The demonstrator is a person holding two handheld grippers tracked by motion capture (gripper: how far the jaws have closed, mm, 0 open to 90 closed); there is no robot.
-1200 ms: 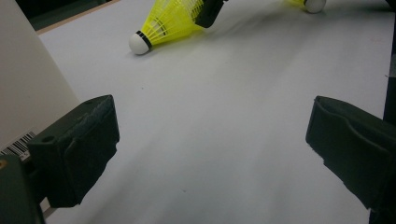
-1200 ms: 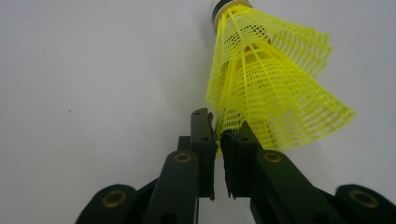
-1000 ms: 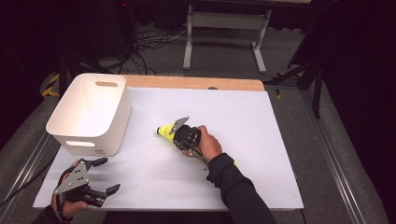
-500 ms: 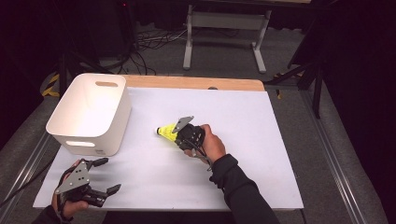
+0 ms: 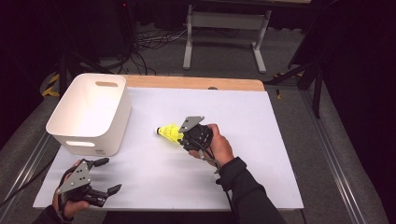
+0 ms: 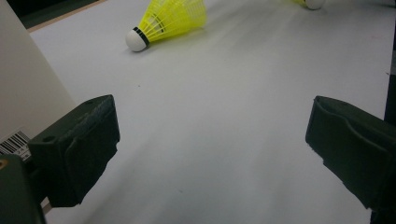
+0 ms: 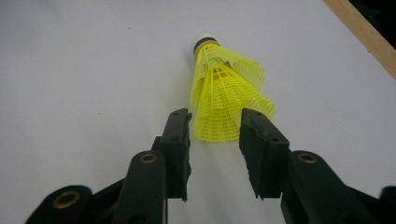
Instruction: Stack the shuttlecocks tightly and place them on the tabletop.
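The right gripper meets a yellow shuttlecock mid-tabletop; the left gripper rests beside a white bin.

The right gripper sits at mid-table, pointing toward 10 o'clock, its forearm coming in from 5 o'clock. Its jaws have just been opening and stand slightly apart, gripping nothing. The left gripper rests at 7 o'clock, jaws wide, pointing toward 3 o'clock.

You wear a dark long sleeve on your right arm, and each matte black two-jaw gripper carries a grey three-cornered plate with screw holes, brass-coloured pivot rings and a trailing black cable.
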